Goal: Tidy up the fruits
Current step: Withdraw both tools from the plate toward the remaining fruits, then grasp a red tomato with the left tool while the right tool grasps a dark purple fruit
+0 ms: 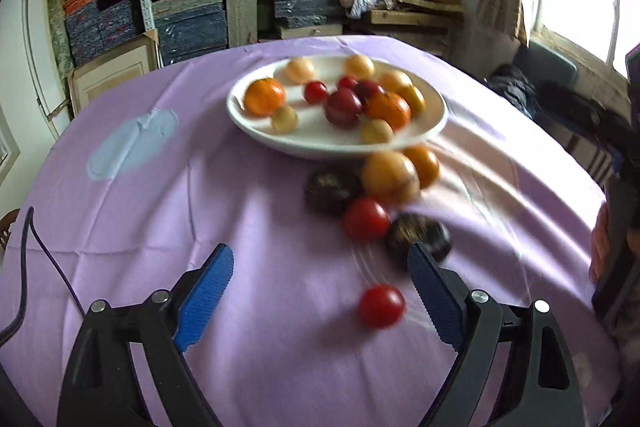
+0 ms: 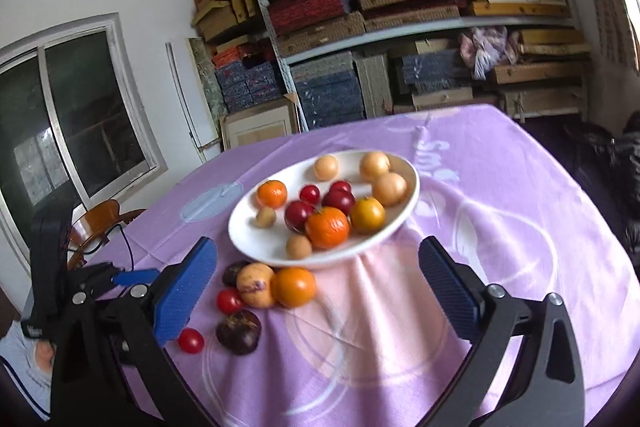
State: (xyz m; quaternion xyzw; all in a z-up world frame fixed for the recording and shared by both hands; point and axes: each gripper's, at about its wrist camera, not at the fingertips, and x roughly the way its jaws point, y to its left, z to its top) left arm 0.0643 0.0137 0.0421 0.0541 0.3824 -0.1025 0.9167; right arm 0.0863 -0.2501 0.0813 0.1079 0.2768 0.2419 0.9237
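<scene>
Left wrist: left tongs (image 1: pixel 320 267) spread, empty | right tongs (image 2: pixel 318 261) spread, empty | white plate (image 2: pixel 256 247) holds fruit | loose cherry tomato (image 1: pixel 381 306) near on surface (image 1: pixel 160 211)

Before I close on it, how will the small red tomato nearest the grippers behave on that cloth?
The small red tomato looks round and smooth, so a nudge would likely roll it. It lies free on the purple cloth, nothing blocking it. Glossy skin may slip between the pads; probably soft, so squeeze gently.
</scene>
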